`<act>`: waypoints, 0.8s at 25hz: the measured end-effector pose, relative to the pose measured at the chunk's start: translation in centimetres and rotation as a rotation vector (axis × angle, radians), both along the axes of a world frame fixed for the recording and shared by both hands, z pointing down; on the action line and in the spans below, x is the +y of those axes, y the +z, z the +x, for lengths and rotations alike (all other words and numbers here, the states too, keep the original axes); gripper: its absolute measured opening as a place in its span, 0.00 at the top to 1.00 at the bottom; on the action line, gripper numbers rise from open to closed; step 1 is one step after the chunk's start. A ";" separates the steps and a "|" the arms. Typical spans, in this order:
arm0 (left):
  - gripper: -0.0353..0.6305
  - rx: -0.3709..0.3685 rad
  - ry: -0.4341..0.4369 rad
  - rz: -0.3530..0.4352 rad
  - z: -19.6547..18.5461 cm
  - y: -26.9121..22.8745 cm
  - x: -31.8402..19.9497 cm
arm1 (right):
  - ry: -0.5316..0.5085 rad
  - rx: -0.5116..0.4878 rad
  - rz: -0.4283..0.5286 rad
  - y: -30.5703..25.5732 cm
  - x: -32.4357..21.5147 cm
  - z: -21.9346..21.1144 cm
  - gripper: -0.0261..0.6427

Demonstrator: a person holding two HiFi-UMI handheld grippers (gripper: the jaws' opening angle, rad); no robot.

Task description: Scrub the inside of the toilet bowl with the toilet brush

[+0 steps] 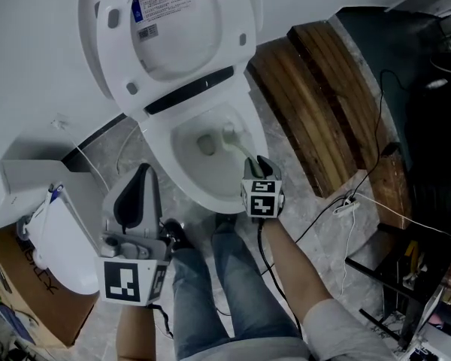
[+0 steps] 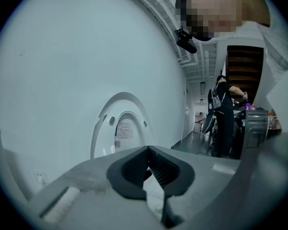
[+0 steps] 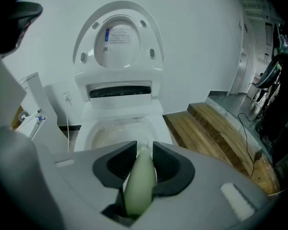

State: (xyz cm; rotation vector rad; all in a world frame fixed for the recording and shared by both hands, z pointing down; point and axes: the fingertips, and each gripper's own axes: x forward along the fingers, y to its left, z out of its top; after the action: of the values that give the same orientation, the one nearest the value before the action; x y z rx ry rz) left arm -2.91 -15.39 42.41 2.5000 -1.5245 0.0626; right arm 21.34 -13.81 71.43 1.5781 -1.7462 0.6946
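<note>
The white toilet bowl (image 1: 210,199) stands with its seat and lid (image 1: 173,28) raised against the wall. My right gripper (image 1: 260,165) hangs over the bowl's front right rim, shut on the pale green handle (image 3: 140,181) of the toilet brush. The brush head (image 1: 231,134) sits inside the bowl, near the drain hole on its right. In the right gripper view the bowl (image 3: 113,134) lies just beyond the right gripper (image 3: 144,150). My left gripper (image 1: 143,174) is held to the left of the bowl, pointing up at the wall, shut on nothing. The left gripper (image 2: 148,153) faces the raised lid (image 2: 125,123).
A stack of wooden planks (image 1: 323,104) lies right of the toilet, with cables (image 1: 353,201) across the floor. A white container (image 1: 56,243) and a cardboard box (image 1: 30,307) stand at the left. The person's legs (image 1: 225,292) are directly before the bowl. Another person (image 2: 224,114) stands far down the hallway.
</note>
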 end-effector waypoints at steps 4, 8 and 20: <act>0.94 0.005 0.007 0.007 0.2 -0.4 0.2 | -0.013 0.005 -0.003 -0.2 1.1 0.1 0.81; 0.94 0.008 0.013 0.007 0.2 -0.5 0.4 | -0.017 0.011 -0.006 -0.5 2.4 0.4 0.81; 0.94 0.012 0.022 0.011 0.2 -1.0 0.4 | -0.006 -0.017 -0.060 -0.1 7.0 1.6 0.81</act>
State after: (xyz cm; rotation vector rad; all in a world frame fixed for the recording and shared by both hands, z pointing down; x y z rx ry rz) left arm -2.69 -14.99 41.45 2.5212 -1.4972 0.0419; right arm 22.94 -6.81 71.29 1.5298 -1.7260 0.7532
